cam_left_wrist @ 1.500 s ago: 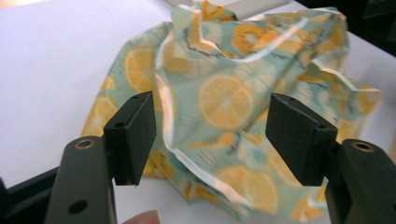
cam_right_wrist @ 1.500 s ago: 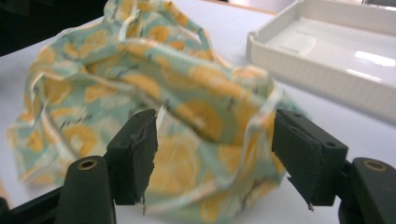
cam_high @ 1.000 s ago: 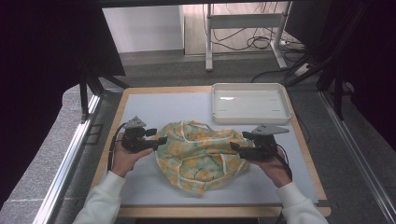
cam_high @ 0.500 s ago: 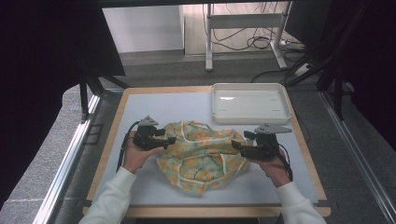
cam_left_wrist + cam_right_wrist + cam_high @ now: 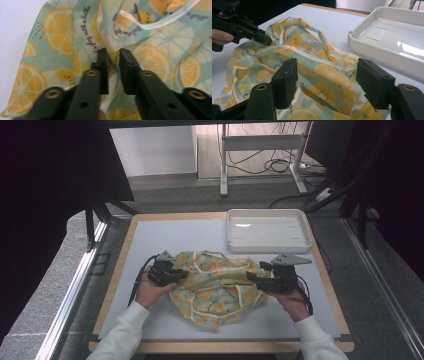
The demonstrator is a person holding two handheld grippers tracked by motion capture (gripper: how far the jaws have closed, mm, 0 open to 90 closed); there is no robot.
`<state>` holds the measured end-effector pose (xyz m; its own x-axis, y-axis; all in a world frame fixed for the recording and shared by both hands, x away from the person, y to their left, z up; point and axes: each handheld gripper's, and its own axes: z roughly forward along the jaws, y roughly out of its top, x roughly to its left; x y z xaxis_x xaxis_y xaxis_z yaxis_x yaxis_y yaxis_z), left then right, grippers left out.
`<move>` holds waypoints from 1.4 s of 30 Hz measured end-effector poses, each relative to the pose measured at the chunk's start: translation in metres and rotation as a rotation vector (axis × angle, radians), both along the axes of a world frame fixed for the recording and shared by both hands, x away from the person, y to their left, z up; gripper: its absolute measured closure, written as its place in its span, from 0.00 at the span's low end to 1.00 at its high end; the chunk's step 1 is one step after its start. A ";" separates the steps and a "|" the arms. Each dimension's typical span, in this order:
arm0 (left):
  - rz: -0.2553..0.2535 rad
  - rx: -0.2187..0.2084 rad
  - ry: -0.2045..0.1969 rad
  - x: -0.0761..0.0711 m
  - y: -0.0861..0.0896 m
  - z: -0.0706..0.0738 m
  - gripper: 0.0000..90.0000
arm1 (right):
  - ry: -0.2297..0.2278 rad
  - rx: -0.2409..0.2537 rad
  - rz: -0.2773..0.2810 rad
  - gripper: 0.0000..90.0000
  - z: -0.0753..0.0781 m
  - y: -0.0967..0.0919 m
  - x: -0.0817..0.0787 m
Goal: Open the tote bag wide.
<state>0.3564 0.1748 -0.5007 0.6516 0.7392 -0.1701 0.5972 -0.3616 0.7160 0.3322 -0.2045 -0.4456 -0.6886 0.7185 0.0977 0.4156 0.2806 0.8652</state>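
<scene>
- The table (image 5: pixel 150 240), topped with a pale mat, carries the whole job; both grippers work at its near half.
- The lemon-print bag (image 5: pixel 215 287), a crumpled fabric piece with cream trim and loop handles, lies between the two grippers, spreading from one gripper's tips to the other's.
- The white tray (image 5: pixel 267 230) sits beyond the right gripper, well apart from the cloth.
- The left gripper (image 5: pixel 113 58) has just been closing; its jaws now stand nearly together, clenched on a fold of the bag's edge directly ahead of its tips.
- The right gripper (image 5: pixel 327 82) is released, jaws wide, with the bag's fabric just beneath and ahead of them, untouched.
- To do this step well, the left pinch probably should catch the trimmed edge rather than loose cloth, and the right should likely sink onto a matching edge before any pull.
- Small dark script runs across the print; "with a bottle" seems readable, the rest is too blurred.
</scene>
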 end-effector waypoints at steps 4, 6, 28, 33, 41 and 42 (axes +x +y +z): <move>-0.005 -0.028 -0.019 -0.002 0.002 0.004 0.98 | 0.003 0.002 0.000 0.38 0.000 -0.001 0.000; -0.009 -0.047 -0.023 -0.003 0.003 0.006 0.99 | 0.004 0.001 0.007 0.38 0.000 -0.001 0.000; 0.026 -0.087 -0.082 -0.007 0.011 0.019 1.00 | -0.002 -0.067 0.039 0.34 -0.001 0.007 0.008; 0.027 -0.087 -0.078 -0.007 0.011 0.019 1.00 | 0.010 -0.121 0.081 0.33 -0.001 0.019 0.015; 0.025 -0.089 -0.072 -0.007 0.011 0.019 1.00 | 0.009 -0.254 0.105 0.37 -0.013 0.033 0.028; 0.025 -0.089 -0.072 -0.007 0.011 0.019 1.00 | 0.009 -0.260 0.108 0.38 -0.014 0.034 0.029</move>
<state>0.3491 0.1858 -0.4820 0.6464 0.7392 -0.1891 0.5506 -0.2803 0.7863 0.3607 -0.1704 -0.4598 -0.7628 0.6425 -0.0734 0.3786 0.5357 0.7548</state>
